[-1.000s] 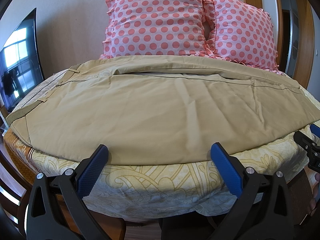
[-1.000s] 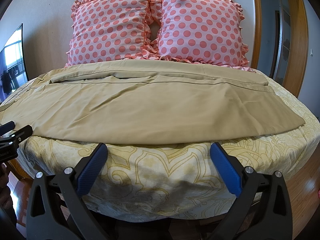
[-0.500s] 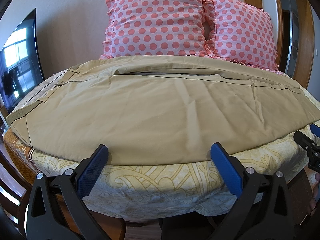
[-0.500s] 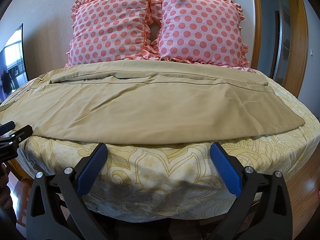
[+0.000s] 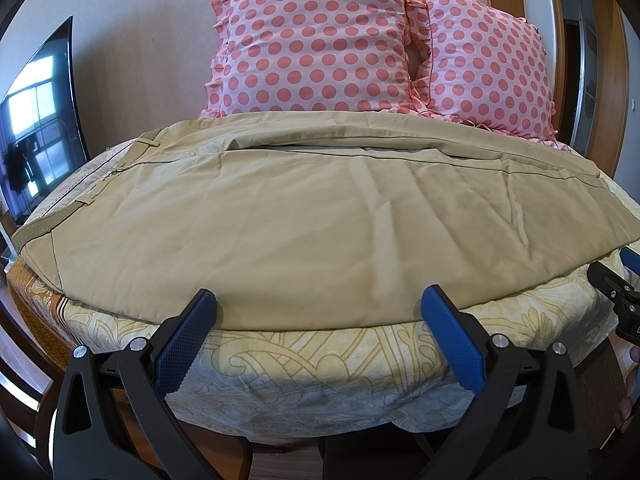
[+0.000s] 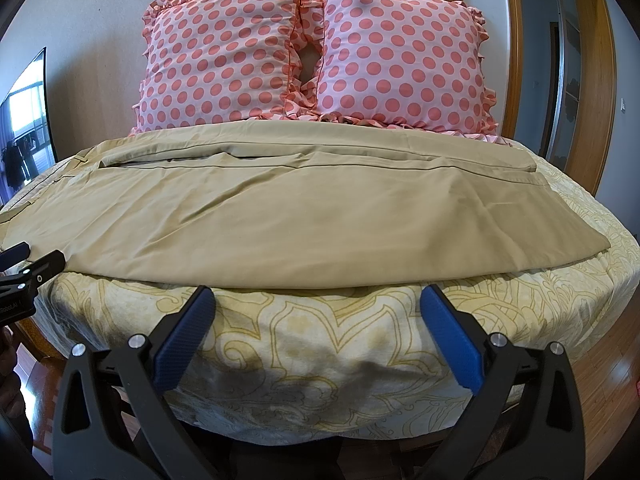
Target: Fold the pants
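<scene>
Pants [image 5: 304, 224]: tan, laid flat crosswise on the bed [image 5: 320, 364], one leg folded over the other. Waistband with belt loops at the left end, hems at the right end. Near long edge runs just inside the bed's front edge. Light creases across the upper leg.

Left gripper [image 5: 316, 320]: held at the bed's front edge, toward the waistband half. Blue-padded fingers [image 5: 188, 336] spread wide apart with nothing between them, tips just short of the pants' near edge, over the bedspread. Seen from the right-hand camera as a black clamp at the far left [image 6: 28, 276], beside the waistband end.

Right gripper [image 6: 316, 316]: held at the bed's front edge, toward the hem half. Fingers [image 6: 452, 340] likewise wide apart and holding nothing, tips just below the pants' near edge. Its tip shows at the far right of the left-hand camera [image 5: 616, 284].

Bed: covered in a cream spread with a yellow scroll pattern; orange patterned cloth at the left corner.

Pillows [image 6: 312, 56]: two, pink with coral dots and ruffled edges, propped upright side by side against the wall behind the pants.

Television [image 5: 40, 120]: dark screen on the left, reflecting a window.

Door frame [image 6: 600, 80]: wooden, on the right.

Floor [image 6: 612, 392]: wood.
</scene>
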Demonstrator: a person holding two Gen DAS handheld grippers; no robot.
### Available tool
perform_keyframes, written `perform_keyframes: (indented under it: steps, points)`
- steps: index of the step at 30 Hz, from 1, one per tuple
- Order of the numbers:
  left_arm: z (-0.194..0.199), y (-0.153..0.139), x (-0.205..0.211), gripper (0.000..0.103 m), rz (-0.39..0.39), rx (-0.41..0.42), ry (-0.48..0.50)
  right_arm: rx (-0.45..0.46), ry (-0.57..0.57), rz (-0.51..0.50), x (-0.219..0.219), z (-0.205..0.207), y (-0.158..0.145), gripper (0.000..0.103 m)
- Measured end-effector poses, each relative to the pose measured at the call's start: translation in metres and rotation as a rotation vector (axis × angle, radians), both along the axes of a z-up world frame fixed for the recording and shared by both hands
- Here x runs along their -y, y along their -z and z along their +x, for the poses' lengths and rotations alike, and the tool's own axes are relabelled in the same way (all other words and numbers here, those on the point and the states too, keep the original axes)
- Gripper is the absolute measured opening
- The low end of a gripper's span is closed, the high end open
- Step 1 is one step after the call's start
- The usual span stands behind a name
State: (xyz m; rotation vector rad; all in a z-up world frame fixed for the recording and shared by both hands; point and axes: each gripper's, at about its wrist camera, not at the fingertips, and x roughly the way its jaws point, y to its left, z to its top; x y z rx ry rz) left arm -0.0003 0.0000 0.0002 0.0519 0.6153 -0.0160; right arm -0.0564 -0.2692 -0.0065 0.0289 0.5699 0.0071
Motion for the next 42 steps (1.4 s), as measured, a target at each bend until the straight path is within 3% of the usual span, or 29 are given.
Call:
perform_keyframes:
  steps: [12,14,17,22,25,26,28,30,32,35,39,42]
  points:
    - [0.001,-0.001,0.0,0.102,0.0,-0.006,0.005,-0.014,-0.03,0.004,0.003,0.002,-0.003,0.101]
    - [0.005,-0.005,-0.002,0.102,-0.006,-0.037,0.015,-0.038,-0.032,0.027,0.015,0.013,-0.012,0.101]
    - [0.008,-0.018,-0.005,0.102,-0.016,-0.04,0.021,0.013,0.036,0.098,0.051,0.028,-0.045,0.101]
    - [0.032,-0.05,-0.018,0.102,-0.033,0.005,-0.018,-0.014,0.208,0.207,0.131,0.101,-0.098,0.101]
    - [0.051,-0.06,-0.02,0.102,-0.049,0.012,-0.043,-0.096,0.344,0.272,0.18,0.179,-0.109,0.101]
    - [0.056,-0.061,-0.021,0.102,-0.053,0.014,-0.044,-0.116,0.372,0.296,0.193,0.199,-0.107,0.101]
    - [0.067,-0.063,-0.02,0.102,-0.057,0.014,-0.047,-0.166,0.429,0.335,0.213,0.242,-0.102,0.09]
    - [0.075,-0.061,-0.017,0.102,-0.057,0.006,-0.046,-0.23,0.483,0.366,0.232,0.298,-0.09,0.069]
    - [0.078,-0.059,-0.016,0.102,-0.057,0.003,-0.041,-0.287,0.531,0.374,0.244,0.338,-0.076,0.063]
    - [0.082,-0.056,-0.013,0.102,-0.053,-0.003,-0.029,-0.363,0.625,0.398,0.258,0.379,-0.054,0.062]
    - [0.089,-0.052,-0.012,0.102,-0.047,-0.01,-0.015,-0.439,0.728,0.277,0.258,0.403,-0.031,0.061]
    - [0.093,-0.05,-0.013,0.102,-0.051,-0.015,-0.011,-0.412,0.735,0.183,0.252,0.402,-0.025,0.053]
